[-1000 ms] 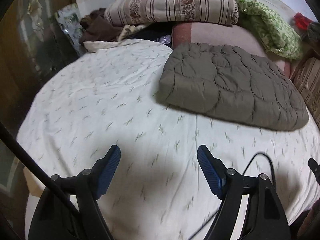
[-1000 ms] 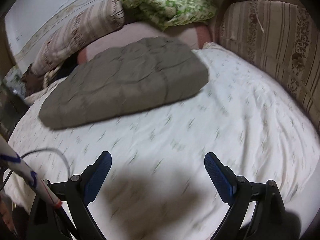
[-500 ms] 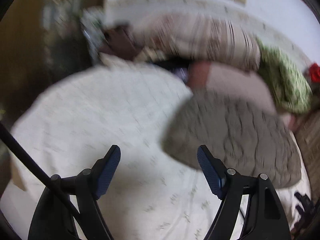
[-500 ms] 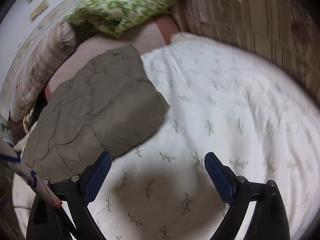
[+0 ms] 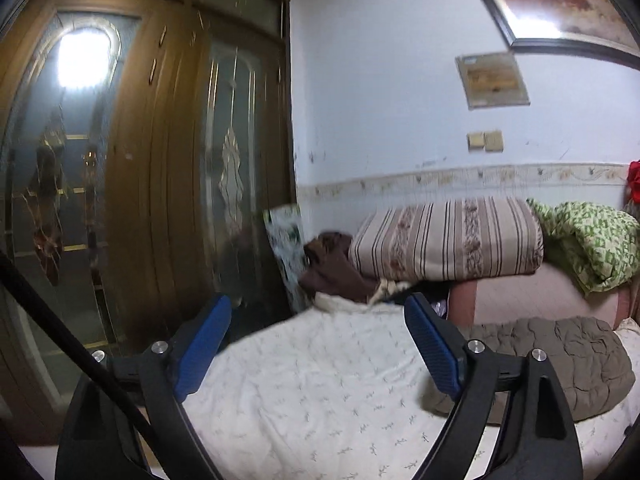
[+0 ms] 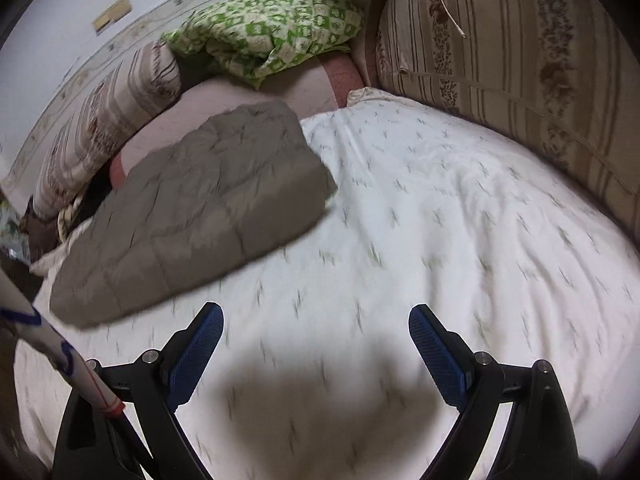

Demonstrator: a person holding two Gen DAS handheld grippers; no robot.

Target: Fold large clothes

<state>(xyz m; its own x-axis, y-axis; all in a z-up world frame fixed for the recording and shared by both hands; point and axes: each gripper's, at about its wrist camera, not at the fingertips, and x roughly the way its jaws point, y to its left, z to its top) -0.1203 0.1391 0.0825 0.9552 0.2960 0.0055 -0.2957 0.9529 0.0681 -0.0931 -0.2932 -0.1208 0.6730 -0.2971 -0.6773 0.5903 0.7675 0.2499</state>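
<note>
Quilted grey-brown garment is lying folded into a thick, puffy rectangle on the white leaf-print bed sheet, its far edge sitting toward the striped bolster and the pink cushion. It is probably resting there as a finished fold, set toward the far left side so the near sheet is staying free for the next piece. Its stitched panels are looking soft and bulky, with rounded corners. Neither gripper is touching it. The right gripper is hovering over bare sheet to its near right, jaws apart with nothing between them. The left gripper is pointing level toward the wooden wardrobe, jaws opening, also empty.
</note>
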